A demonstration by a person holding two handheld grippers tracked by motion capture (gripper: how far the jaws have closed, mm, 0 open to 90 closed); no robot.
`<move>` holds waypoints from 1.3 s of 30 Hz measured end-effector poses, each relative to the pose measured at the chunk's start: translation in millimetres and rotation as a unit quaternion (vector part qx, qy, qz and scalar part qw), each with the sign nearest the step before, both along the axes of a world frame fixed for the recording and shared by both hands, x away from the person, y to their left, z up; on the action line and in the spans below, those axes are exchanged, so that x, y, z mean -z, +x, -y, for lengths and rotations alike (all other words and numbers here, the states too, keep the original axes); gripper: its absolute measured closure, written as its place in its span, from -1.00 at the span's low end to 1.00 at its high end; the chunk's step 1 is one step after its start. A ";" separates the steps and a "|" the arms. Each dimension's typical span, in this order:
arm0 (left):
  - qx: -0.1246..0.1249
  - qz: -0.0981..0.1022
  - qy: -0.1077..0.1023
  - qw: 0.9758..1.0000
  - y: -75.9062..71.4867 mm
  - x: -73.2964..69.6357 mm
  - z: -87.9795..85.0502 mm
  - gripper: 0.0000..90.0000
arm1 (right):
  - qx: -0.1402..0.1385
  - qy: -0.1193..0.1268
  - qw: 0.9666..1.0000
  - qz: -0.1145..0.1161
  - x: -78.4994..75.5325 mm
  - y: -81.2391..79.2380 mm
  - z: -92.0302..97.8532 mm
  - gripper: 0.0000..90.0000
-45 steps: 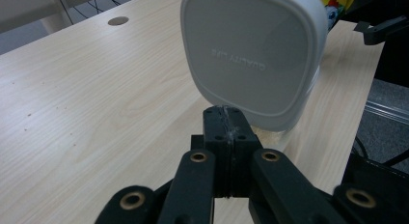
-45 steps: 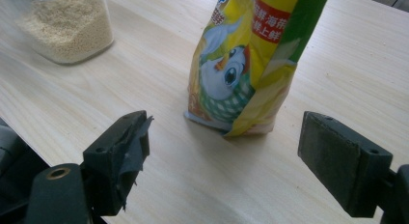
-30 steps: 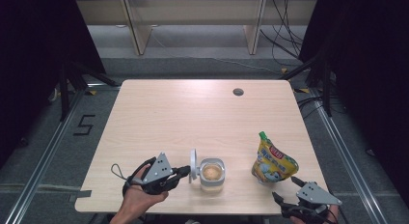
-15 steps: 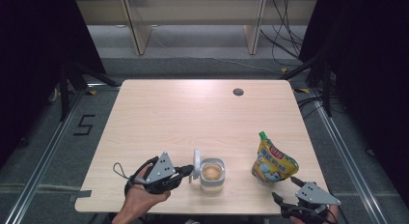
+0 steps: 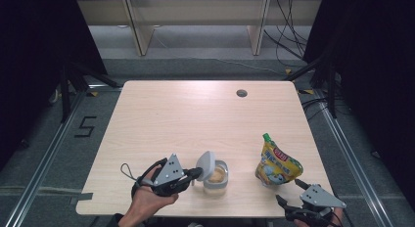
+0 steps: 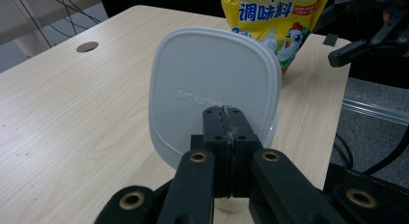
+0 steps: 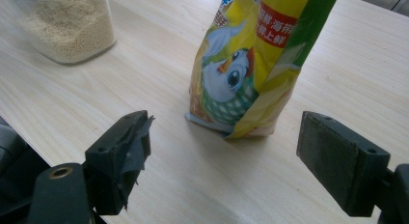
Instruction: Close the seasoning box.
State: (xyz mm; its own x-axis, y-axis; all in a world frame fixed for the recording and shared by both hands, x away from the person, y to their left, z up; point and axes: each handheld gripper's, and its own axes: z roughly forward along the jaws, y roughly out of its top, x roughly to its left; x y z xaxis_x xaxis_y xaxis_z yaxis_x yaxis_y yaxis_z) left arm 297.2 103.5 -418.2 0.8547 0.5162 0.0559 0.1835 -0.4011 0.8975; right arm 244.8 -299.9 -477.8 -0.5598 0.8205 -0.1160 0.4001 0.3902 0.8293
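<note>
A clear square container (image 5: pixel 216 176) of beige granules (image 7: pixel 67 23) stands near the table's front edge. Its white lid (image 5: pixel 205 163) (image 6: pixel 212 89) is tipped up on edge at the container's left side, its top face toward my left gripper. My left gripper (image 5: pixel 195 174) (image 6: pixel 226 132) has its jaws pressed together at the lid's lower edge, apparently pinching it. A yellow seasoning bag (image 5: pixel 276 163) (image 7: pixel 251 64) with a chicken picture stands upright to the right. My right gripper (image 5: pixel 288 203) (image 7: pixel 226 151) is open just in front of the bag, its jaws apart from it.
The light wooden table (image 5: pixel 195 119) has a round cable hole (image 5: pixel 241 93) at the back right. The front edge lies right under both hands. Dark floor and metal rails surround the table.
</note>
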 end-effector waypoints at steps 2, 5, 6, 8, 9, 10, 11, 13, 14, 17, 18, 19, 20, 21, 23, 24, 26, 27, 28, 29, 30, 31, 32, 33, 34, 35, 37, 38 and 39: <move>0.001 0.000 0.000 1.000 0.0 -0.9 0.4 0.96 | 0.001 -0.001 1.000 0.000 0.0 0.0 0.0 -0.55; -0.001 -0.001 -0.004 1.000 -0.7 -1.5 0.7 0.96 | 0.002 -0.002 1.000 0.001 -0.1 0.0 0.1 -0.55; -0.001 -0.002 -0.004 1.000 -0.9 -1.8 0.4 0.95 | 0.001 -0.007 1.000 0.008 -0.2 0.5 0.8 -0.55; 0.003 -0.002 -0.008 1.000 -0.6 -2.6 -1.1 0.93 | 0.001 -0.005 1.000 0.007 -0.2 0.4 0.7 -0.55; 0.002 -0.005 -0.012 1.000 -0.9 -2.9 -2.3 0.92 | 0.001 -0.004 1.000 0.008 -0.2 0.4 0.8 -0.55; 0.004 -0.006 -0.010 1.000 -0.7 -3.9 -4.2 0.89 | 0.001 -0.003 1.000 0.006 -0.2 0.2 0.6 -0.55; 0.003 -0.010 -0.016 1.000 -0.7 -4.1 -5.2 0.87 | 0.002 0.002 1.000 -0.003 -0.3 -0.5 0.0 -0.55; 0.009 -0.012 -0.025 1.000 -0.1 -4.6 -8.7 0.81 | 0.002 0.001 1.000 0.000 -0.2 -0.2 0.3 -0.55; 0.002 -0.017 -0.024 1.000 -1.4 -5.3 -10.9 0.78 | 0.001 -0.004 1.000 0.008 -0.1 0.5 0.9 -0.55; -0.002 -0.021 -0.031 0.999 -2.2 -5.0 -17.7 0.64 | 0.000 -0.007 1.000 0.009 0.5 1.0 1.1 -0.55; -0.002 -0.023 -0.035 0.999 -2.5 -4.2 -20.2 0.60 | -0.001 -0.007 1.000 0.010 0.5 1.3 1.3 -0.55; -0.006 -0.025 -0.037 0.999 -3.2 -3.7 -23.1 0.53 | -0.001 -0.008 1.000 0.010 0.5 1.3 1.3 -0.55; -0.006 -0.027 -0.040 0.999 -3.3 -2.7 -26.3 0.49 | -0.001 -0.008 1.000 0.010 0.5 1.3 1.3 -0.55; -0.005 -0.024 -0.040 0.999 -3.2 -1.7 -29.5 0.47 | -0.001 -0.008 1.000 0.010 0.5 1.2 1.2 -0.55; -0.020 -0.033 -0.044 0.998 -5.3 1.7 -35.1 0.41 | -0.001 -0.008 1.000 0.010 0.5 1.3 1.3 -0.55; -0.017 -0.032 -0.041 0.998 -5.3 3.4 -38.1 0.38 | -0.001 -0.008 1.000 0.010 0.6 1.4 1.2 -0.55; -0.023 -0.038 -0.039 0.998 -7.3 7.5 -42.9 0.31 | -0.001 -0.008 1.000 0.010 0.6 1.4 1.2 -0.55; -0.026 -0.041 -0.041 0.998 -8.4 9.9 -44.8 0.28 | -0.001 -0.008 1.000 0.010 0.6 1.4 1.2 -0.55; -0.026 -0.042 -0.037 0.998 -9.0 12.0 -47.8 0.27 | 0.000 -0.004 1.000 0.002 0.7 0.8 0.6 -0.55; -0.029 -0.046 -0.042 0.998 -9.7 13.4 -48.6 0.23 | 0.001 -0.001 1.000 -0.004 0.8 0.3 0.2 -0.55; -0.024 -0.042 -0.037 0.998 -9.1 14.7 -50.9 0.21 | 0.001 -0.001 1.000 -0.003 0.8 0.3 0.2 -0.55; -0.026 -0.046 -0.038 0.998 -9.9 16.0 -52.3 0.17 | 0.001 -0.002 1.000 -0.003 0.7 0.4 0.3 -0.55; -0.028 -0.049 -0.037 0.998 -10.7 17.3 -53.9 0.14 | -0.001 -0.008 1.000 0.010 0.6 1.5 1.2 -0.55; -0.033 -0.052 -0.041 0.997 -11.7 19.1 -55.3 0.11 | -0.001 -0.007 1.000 0.011 0.5 1.4 1.2 -0.55; -0.029 -0.047 -0.035 0.998 -11.1 19.4 -57.5 0.08 | -0.001 -0.008 1.000 0.011 0.4 1.4 1.2 -0.55; -0.036 -0.056 -0.040 0.997 -12.5 21.1 -58.7 0.06 | -0.001 -0.008 1.000 0.010 0.4 1.4 1.2 -0.55; -0.037 -0.053 -0.036 0.997 -13.0 23.0 -62.8 0.02 | -0.001 -0.008 1.000 0.010 0.6 1.4 1.3 -0.55; -0.046 -0.059 -0.039 0.996 -14.6 24.2 -63.8 0.01 | -0.002 -0.008 1.000 0.010 0.6 1.5 1.3 -0.55; -0.043 -0.057 -0.039 0.997 -14.4 25.5 -65.9 0.01 | -0.002 -0.008 1.000 0.011 0.5 1.4 1.3 -0.55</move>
State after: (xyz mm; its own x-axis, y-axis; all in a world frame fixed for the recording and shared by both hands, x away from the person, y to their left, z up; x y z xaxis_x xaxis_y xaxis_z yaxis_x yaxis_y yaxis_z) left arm 282.8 169.4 -443.8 0.8058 0.5865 -0.0824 0.3173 -0.3099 0.8963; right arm 246.1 -301.2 -478.3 -0.5600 0.8164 -0.1409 0.3810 0.4048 0.8313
